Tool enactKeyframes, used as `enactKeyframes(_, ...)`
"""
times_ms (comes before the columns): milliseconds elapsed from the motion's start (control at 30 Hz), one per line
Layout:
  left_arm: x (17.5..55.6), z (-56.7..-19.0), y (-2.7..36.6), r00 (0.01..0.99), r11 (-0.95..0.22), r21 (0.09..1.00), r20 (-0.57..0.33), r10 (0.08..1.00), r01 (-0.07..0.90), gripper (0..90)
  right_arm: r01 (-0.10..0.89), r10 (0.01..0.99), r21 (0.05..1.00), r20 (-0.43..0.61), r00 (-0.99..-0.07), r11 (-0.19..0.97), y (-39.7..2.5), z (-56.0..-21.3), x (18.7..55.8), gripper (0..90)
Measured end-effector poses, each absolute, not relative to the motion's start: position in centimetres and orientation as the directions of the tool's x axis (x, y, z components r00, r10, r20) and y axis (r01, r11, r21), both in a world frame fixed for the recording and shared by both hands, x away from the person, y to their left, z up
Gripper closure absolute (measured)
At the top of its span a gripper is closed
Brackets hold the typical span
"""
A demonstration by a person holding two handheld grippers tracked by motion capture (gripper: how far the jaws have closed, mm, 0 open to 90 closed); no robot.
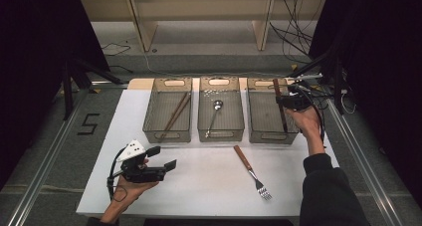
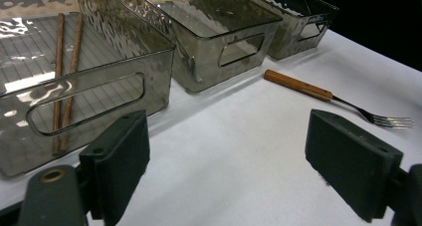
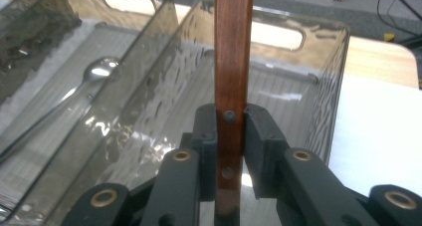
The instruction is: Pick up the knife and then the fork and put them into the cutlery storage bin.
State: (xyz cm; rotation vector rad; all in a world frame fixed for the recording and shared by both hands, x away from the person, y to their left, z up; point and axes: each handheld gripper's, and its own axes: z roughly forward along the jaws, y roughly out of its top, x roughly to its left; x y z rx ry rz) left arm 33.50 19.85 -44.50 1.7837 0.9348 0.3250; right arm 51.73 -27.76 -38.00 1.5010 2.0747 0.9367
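The wooden-handled utensil (image 3: 233, 61) in my right gripper (image 3: 230, 136) has a reddish-brown handle with two dark rivets; its working end is hidden, so I cannot tell what kind it is. The jaws are pinched tight on the handle, holding it over the right bin (image 1: 260, 117), at two o'clock on the table (image 1: 199, 181). My left gripper (image 1: 164, 159) rests at eight o'clock, jaws wide apart and holding nothing. A fork (image 1: 251, 171) lies at five o'clock.
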Motion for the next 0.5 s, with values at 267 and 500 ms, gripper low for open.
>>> enactKeyframes(267, 33.50, -44.45, 19.89, 0.659, -0.149, 0.887, -0.203, 0.725, 0.437, 17.1, 0.705, 0.952, 0.681, 0.039, -0.305, 0.197, -27.74, -39.13, 52.16, 72.7)
enactKeyframes(500, 33.47, -44.44, 19.90, 0.656, -0.145, 0.887, -0.206, 0.726, 0.439, 17.1, 0.688, 0.944, 0.699, 0.057, -0.324, 0.194, -27.44, -38.40, 51.75, 62.0)
